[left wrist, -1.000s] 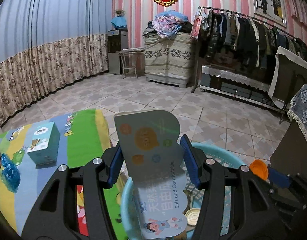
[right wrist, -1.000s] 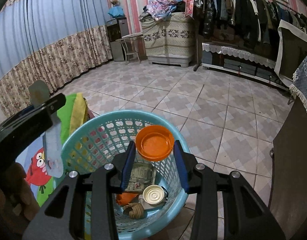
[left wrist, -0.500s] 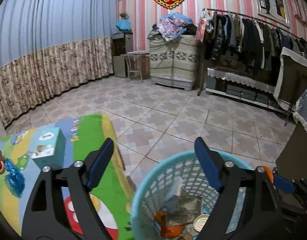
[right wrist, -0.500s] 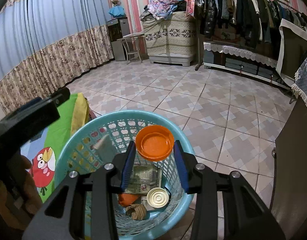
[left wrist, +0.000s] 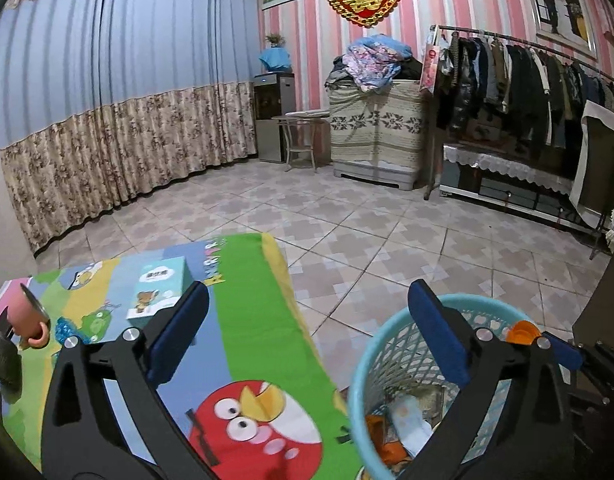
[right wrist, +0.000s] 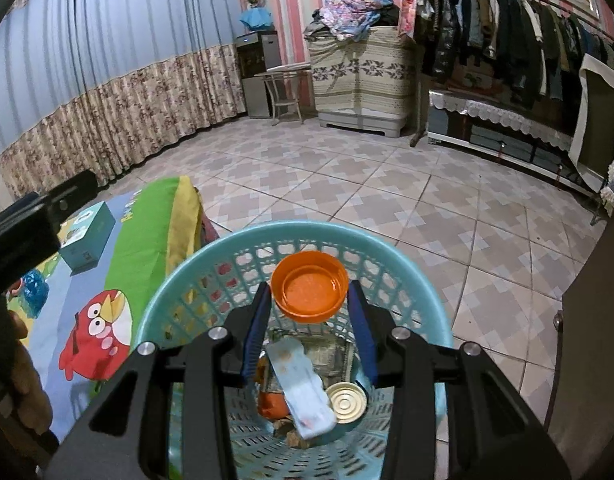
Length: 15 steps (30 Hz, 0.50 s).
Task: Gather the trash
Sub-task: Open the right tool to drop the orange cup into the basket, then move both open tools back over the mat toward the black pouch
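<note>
The left claw [left wrist: 307, 334] has just been opening and its jaws now stand wide apart with nothing between them, tilted a little downward. The right claw [right wrist: 309, 320] points more steeply down, its jaws partly closed and pressing on an orange lid [right wrist: 309, 292].

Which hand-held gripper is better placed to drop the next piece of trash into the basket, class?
Right. The right hand-held gripper grips the round orange plastic lid directly above the turquoise plastic mesh basket; the left hand-held gripper is empty, jaws wide.
</note>
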Tool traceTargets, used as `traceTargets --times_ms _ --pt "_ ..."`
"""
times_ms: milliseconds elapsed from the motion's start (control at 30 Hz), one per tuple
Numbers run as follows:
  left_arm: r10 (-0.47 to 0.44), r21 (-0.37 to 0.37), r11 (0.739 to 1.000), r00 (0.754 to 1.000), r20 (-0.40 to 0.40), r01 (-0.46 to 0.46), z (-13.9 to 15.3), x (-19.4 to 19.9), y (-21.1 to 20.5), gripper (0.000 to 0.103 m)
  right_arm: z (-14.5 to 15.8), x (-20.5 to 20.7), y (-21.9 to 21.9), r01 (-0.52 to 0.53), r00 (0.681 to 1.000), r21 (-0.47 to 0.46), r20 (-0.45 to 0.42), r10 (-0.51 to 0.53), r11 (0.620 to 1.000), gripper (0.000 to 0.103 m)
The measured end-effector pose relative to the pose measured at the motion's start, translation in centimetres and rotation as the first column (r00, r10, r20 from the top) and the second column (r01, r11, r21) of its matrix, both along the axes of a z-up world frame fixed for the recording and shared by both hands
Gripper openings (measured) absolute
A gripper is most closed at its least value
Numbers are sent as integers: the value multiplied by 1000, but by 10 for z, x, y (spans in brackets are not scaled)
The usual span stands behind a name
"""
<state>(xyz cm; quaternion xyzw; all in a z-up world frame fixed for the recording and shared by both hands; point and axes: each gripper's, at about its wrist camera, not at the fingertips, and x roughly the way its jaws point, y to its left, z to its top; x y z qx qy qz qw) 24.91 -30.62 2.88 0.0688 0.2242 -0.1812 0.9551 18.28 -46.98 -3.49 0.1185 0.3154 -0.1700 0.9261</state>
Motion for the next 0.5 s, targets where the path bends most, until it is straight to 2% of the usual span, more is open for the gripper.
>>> traceTargets --times_ms 67,133,333,500 --pt "12 3 1000 1000 11 -12 1 -2 7 97 0 3 3 -10 1000 7 -2 10 1000 46" --pt "22 2 1000 1000 18 -22 3 -3 14 97 1 3 6 -8 1000 -1 2 8 1000 73" --pt "45 -12 999 999 10 -45 3 -7 37 97 4 4 8 8 1000 -21 8 -8 1000 87" --pt "73 -17 997 997 5 -73 3 -9 57 97 10 2 14 10 999 -26 36 -9 1000 93"
